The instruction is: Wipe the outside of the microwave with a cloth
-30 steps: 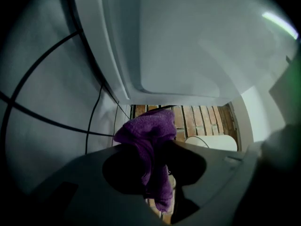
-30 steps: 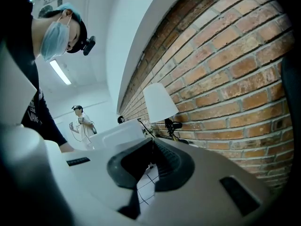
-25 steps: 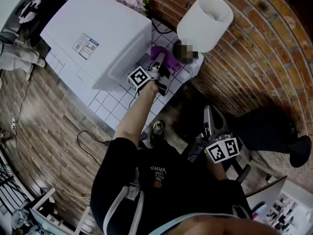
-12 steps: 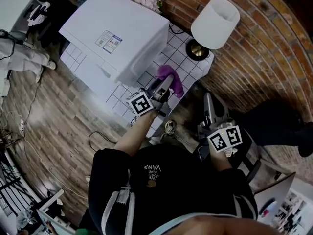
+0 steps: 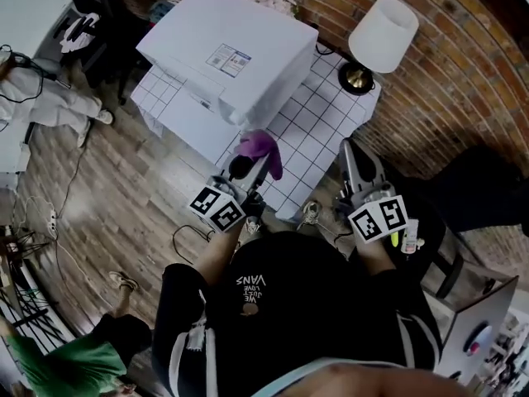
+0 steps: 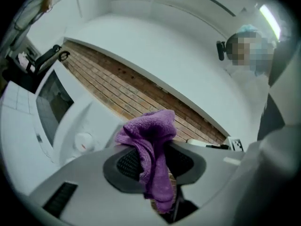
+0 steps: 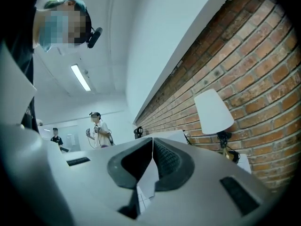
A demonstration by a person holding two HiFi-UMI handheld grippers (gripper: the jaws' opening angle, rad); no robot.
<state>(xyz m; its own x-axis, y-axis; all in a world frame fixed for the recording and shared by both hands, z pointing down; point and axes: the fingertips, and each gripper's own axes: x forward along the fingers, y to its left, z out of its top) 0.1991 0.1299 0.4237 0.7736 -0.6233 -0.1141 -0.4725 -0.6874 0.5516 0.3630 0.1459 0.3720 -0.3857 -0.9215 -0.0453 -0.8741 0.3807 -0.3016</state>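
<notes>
The white microwave (image 5: 231, 52) stands on a white tiled table (image 5: 318, 131) against the brick wall. My left gripper (image 5: 248, 168) is shut on a purple cloth (image 5: 263, 147), held in the air off the microwave's front right corner and not touching it. In the left gripper view the cloth (image 6: 153, 140) hangs bunched between the jaws, with the microwave (image 6: 56, 102) off to the left. My right gripper (image 5: 351, 160) hovers over the table's near right edge, shut with nothing in it. In the right gripper view its jaws meet (image 7: 151, 142).
A lamp with a white shade (image 5: 383, 33) stands at the table's back right corner, also in the right gripper view (image 7: 213, 111). A cable (image 5: 186, 238) lies on the wooden floor. A person in green (image 5: 74, 358) is at lower left. Other people stand far off (image 7: 97, 128).
My left gripper has drawn back from the microwave's right side towards my body, carrying the purple cloth. The head view has pulled away from the table. The right gripper stays shut.
</notes>
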